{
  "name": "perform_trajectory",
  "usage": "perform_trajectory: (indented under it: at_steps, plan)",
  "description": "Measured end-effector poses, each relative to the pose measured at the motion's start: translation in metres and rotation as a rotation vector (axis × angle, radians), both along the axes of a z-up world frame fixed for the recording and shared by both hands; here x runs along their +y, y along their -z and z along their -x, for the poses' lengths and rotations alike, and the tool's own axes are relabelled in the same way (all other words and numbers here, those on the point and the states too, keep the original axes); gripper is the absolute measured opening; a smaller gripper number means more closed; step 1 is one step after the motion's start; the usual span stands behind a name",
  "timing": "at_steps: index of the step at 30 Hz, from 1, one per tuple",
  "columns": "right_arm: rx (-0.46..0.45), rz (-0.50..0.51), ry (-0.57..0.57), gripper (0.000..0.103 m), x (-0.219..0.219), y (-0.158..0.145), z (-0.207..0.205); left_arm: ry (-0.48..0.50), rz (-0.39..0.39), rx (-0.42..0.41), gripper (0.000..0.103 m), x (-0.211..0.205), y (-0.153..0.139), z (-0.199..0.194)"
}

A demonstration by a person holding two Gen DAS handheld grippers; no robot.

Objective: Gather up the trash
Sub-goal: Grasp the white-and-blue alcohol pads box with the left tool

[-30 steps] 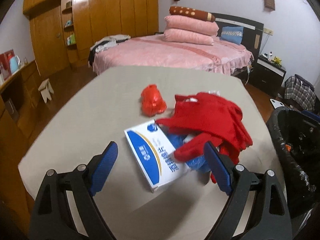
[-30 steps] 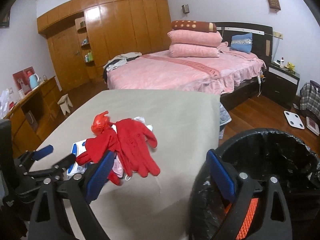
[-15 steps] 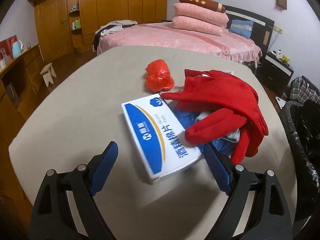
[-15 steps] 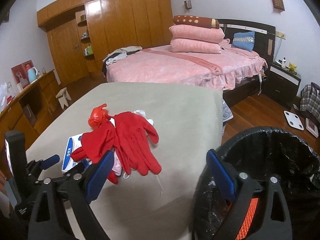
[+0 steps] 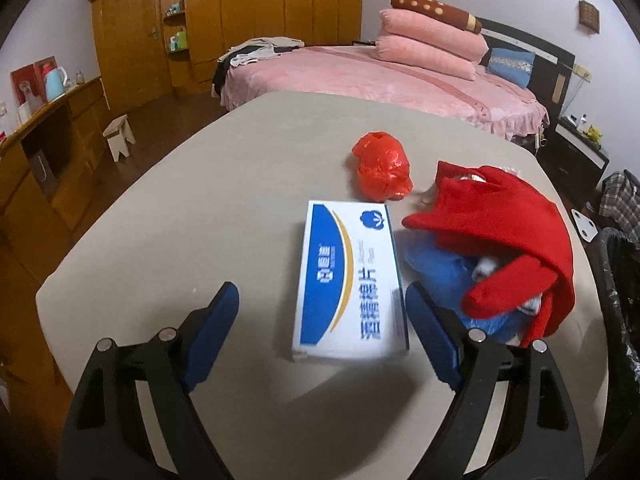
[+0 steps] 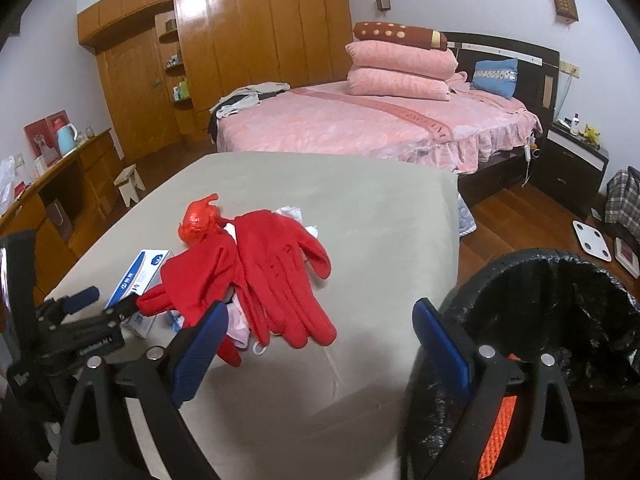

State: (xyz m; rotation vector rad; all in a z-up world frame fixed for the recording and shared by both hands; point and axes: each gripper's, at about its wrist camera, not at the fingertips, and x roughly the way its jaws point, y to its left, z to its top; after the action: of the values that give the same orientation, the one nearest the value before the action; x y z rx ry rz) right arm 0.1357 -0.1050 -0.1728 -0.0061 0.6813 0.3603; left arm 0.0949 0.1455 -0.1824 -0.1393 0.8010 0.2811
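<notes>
Nearest the left wrist camera, the left gripper (image 5: 322,322) stood with its blue pads wide apart and nothing pressed between them; the near end of a white-and-blue box (image 5: 350,280) of cotton pads lay flat on the beige table (image 5: 180,220) in the gap, touching neither pad. Just right of the box, a heap of trash: a crumpled blue plastic piece (image 5: 436,260) under a pair of red gloves (image 5: 504,224), with bits of white tissue showing beneath. Beyond the box sat a scrunched red plastic bag (image 5: 382,166), just beside its far end.

In the right wrist view, the right gripper (image 6: 318,342) also had its pads spread and held nothing, above the table's near edge. To its right stood a bin lined with a black trash bag (image 6: 560,300), beside the table. Farther back were a pink bed (image 6: 360,124) with stacked pillows and a wooden wardrobe (image 6: 248,40).
</notes>
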Motion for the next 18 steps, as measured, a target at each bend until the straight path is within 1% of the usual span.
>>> perform_trajectory:
  at_steps: [2,4,6,8,10,14,17,18]
  plan:
    - [-0.001,0.003,-0.003,0.091,0.002,0.001,0.000,0.011,0.016,0.010,0.083,0.000,0.001,-0.009]
    - [-0.002,0.007,-0.006,0.091,0.001,0.000,-0.001,0.022,0.013,0.028,0.083,0.000,0.005,-0.020]
    - [-0.003,0.009,-0.003,0.091,0.000,0.000,-0.002,0.027,0.014,0.049,0.079,0.000,0.010,-0.029]
    - [-0.003,0.005,0.000,0.091,0.000,-0.001,-0.003,0.034,0.042,0.069,0.065,0.003,0.015,-0.034]
    - [-0.005,0.003,0.001,0.091,0.000,-0.001,-0.004,0.042,0.070,0.087,0.055,0.006,0.020,-0.037]
    - [-0.012,-0.005,-0.007,0.091,0.003,-0.004,-0.005,0.060,0.080,0.064,0.054,0.009,0.018,-0.032]
    - [-0.019,-0.014,-0.024,0.090,0.009,-0.007,-0.007,0.058,0.071,0.025,0.054,0.009,0.004,-0.026]
    - [-0.021,-0.019,-0.035,0.088,0.012,-0.009,-0.008,0.056,0.069,0.009,0.054,0.011,-0.002,-0.023]
